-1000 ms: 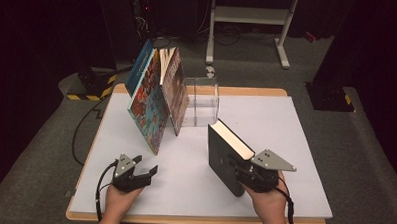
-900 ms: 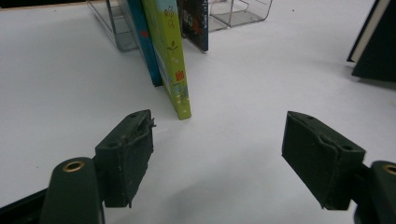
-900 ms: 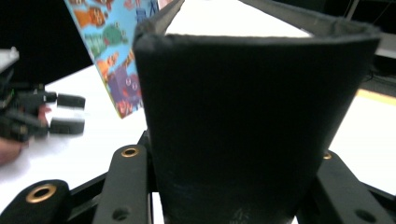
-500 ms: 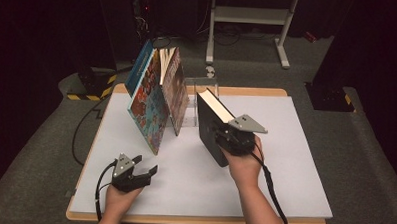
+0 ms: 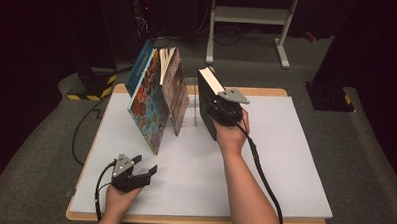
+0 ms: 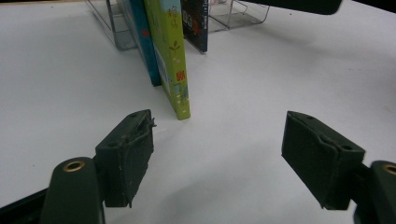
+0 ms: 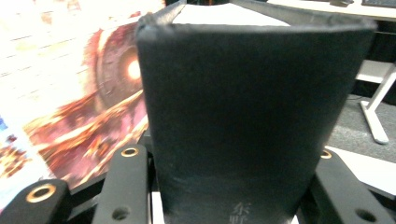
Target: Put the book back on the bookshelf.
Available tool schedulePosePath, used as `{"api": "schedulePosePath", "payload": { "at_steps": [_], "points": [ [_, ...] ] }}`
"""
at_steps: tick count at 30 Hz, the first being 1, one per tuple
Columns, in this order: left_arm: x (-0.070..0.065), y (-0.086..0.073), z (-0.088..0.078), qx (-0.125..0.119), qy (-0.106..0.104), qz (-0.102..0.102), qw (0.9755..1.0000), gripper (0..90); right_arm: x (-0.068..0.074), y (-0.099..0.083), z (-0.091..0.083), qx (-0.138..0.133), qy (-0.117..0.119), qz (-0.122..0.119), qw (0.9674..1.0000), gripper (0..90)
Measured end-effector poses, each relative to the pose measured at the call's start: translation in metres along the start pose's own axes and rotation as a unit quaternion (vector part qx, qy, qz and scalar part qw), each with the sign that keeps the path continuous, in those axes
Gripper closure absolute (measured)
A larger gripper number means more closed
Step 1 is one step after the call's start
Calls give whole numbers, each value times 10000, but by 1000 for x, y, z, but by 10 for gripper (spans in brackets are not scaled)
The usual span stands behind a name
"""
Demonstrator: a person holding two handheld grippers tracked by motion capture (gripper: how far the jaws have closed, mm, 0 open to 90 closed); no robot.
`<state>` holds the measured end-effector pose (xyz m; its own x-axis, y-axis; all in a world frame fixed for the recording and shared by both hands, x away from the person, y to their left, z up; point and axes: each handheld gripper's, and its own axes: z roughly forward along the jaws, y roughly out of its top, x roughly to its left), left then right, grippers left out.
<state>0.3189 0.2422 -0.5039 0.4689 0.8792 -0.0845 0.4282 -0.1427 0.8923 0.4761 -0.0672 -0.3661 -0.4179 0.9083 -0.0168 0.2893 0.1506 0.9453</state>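
A thick black book [image 5: 207, 97] stands upright above the white table [image 5: 285, 160], with my right gripper [image 5: 221, 110] shut on its spine end. In the right gripper view the black book [image 7: 243, 107] stands between the jaws, and a red-orange cover [image 7: 88, 98] is close on the left. That book is just right of several picture books [image 5: 154, 103] that lean in a clear holder [image 5: 191, 99]. My left gripper [image 5: 144, 165] rests near the front left edge, open with nothing in it. Past the left gripper [image 6: 219, 149] I see a green-spined book [image 6: 173, 60] standing on the table.
A white metal stand [image 5: 249, 23] is on the carpet behind the table. A yellow-and-black striped block [image 5: 89, 90] lies on the floor at the left. Cables trail from both grippers. The right half of the table is bare white surface.
My right gripper has carried the black book from the front right of the table towards the back and left, up beside the leaning books. The left gripper has stayed put.
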Motion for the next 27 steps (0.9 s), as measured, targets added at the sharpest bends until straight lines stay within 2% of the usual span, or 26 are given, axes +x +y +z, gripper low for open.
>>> {"api": "schedulePosePath", "payload": {
  "at_steps": [5, 6, 12, 23, 27],
  "points": [
    [0, 0, -1, -16, -3, 32, 10000, 254, -2, -1, 28, -6, -162, 123, 9998, 539],
    [0, 0, -1, -16, -3, 32, 10000, 256, -2, -1, 28, -6, -162, 123, 9998, 539],
    [-1, 0, -1, -36, -12, 40, 10000, 256, -6, -1, 53, 31, -260, 284, 9993, 540],
    [-1, -1, -1, -63, -21, 57, 10000, 257, -1, -1, 75, -9, -284, 168, 9995, 538],
    [-1, -1, -1, -48, -19, 57, 10000, 258, 1, -7, 74, -43, -315, 207, 9993, 531]
  ]
}}
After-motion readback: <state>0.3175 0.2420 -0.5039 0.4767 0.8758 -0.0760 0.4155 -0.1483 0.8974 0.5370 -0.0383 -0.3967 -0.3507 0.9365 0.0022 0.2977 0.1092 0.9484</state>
